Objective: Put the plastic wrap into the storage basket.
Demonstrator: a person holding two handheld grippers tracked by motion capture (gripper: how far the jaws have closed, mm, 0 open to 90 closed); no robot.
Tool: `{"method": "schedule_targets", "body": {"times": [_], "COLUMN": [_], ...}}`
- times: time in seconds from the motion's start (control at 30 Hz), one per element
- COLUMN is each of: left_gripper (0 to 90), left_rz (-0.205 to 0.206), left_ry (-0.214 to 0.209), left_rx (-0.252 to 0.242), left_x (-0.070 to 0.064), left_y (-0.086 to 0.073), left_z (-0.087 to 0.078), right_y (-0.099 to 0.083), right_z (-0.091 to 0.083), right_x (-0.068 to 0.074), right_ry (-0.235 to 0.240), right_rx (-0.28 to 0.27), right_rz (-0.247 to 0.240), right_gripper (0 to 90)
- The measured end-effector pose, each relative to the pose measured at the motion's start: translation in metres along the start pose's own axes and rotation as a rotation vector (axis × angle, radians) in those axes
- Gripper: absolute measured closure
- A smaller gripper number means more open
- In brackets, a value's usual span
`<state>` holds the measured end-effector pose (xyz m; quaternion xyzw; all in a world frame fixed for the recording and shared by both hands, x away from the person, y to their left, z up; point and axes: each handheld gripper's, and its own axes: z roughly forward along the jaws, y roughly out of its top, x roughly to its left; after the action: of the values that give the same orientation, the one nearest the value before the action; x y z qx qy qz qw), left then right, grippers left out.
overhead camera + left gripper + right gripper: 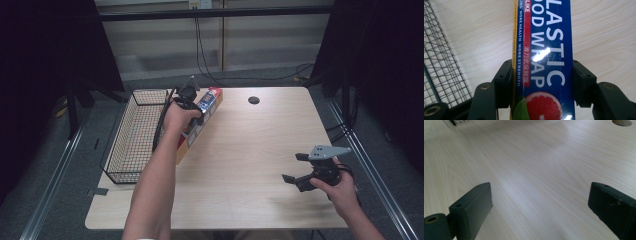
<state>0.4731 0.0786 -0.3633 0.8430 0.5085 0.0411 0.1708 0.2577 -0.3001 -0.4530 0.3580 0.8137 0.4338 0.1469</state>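
Note:
A long box of plastic wrap, blue and red with a yellow side, lies lengthwise next to the wire basket at the table's back left. My left gripper is shut on the plastic wrap box, one black jaw pressed against each long side. Whether the box rests on the table or is lifted I cannot tell. My right gripper hovers low over the front right of the table. In its own view the right gripper is open, with bare wood between its jaws.
The black wire basket stands along the table's left edge, and its corner shows far off in the right gripper view. A round cable hole sits near the back edge. Cables hang behind the light wooden table.

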Motion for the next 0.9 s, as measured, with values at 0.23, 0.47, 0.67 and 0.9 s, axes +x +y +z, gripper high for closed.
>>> {"method": "schedule_targets", "body": {"times": [0.23,0.47,0.67,0.9], "left_gripper": [44.3,44.4,44.5,44.5], "left_rz": [-0.014,-0.032,-0.037,-0.062], "left_ry": [0.005,0.002,0.01,0.021], "left_rx": [-0.035,-0.034,-0.037,-0.037], "left_x": [0.004,0.01,0.015,0.025], "left_y": [-0.002,-0.006,-0.012,-0.02], "left_z": [-0.023,-0.039,-0.046,-0.052], "right_y": [0.0,0.0,0.0,0.0], "right_z": [0.001,0.002,0.002,0.003], "right_x": [0.001,0.001,0.001,0.001], "right_ry": [0.008,0.006,0.011,0.013], "right_rx": [0.005,0.017,0.013,0.015], "right_rz": [0.002,0.004,0.005,-0.001], "right_gripper": [4.9,2.9,3.0,2.9]}}
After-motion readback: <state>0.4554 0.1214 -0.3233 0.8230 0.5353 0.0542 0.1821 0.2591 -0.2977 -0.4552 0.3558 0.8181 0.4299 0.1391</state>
